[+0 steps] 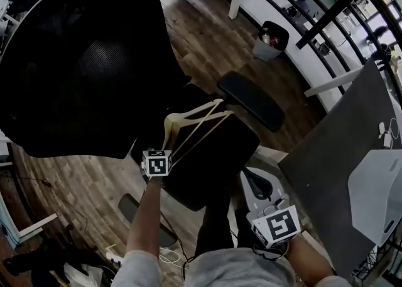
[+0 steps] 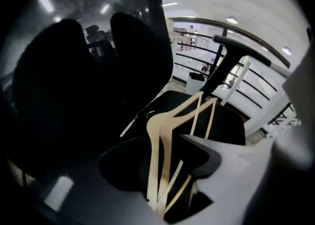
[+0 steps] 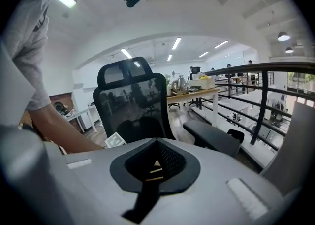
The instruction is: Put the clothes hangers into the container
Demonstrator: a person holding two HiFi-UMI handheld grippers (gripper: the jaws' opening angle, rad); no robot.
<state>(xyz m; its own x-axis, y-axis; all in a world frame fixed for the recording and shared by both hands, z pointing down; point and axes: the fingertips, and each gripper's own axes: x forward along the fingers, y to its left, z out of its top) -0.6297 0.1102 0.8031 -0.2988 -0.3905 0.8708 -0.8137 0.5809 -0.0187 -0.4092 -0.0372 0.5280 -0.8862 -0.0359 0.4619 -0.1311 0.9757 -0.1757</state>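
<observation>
Two or three pale wooden hangers (image 1: 196, 124) lie stacked on the seat of a black office chair (image 1: 213, 154). My left gripper (image 1: 166, 142) is at their near end, pointing steeply down. In the left gripper view the hangers (image 2: 165, 140) run between the two jaws, which stand apart with a gap on either side of the wood. My right gripper (image 1: 250, 179) hovers lower right, beside the seat, jaws together and empty. In the right gripper view (image 3: 152, 170) it faces the chair. No container for the hangers is clearly identifiable.
The chair's tall mesh back (image 1: 81, 66) fills the left and its armrest (image 1: 251, 98) juts out at right. A dark grey table (image 1: 339, 173) stands at the right edge. A small bin (image 1: 271, 41) sits by the black railing (image 1: 326, 16). Wood floor lies all around.
</observation>
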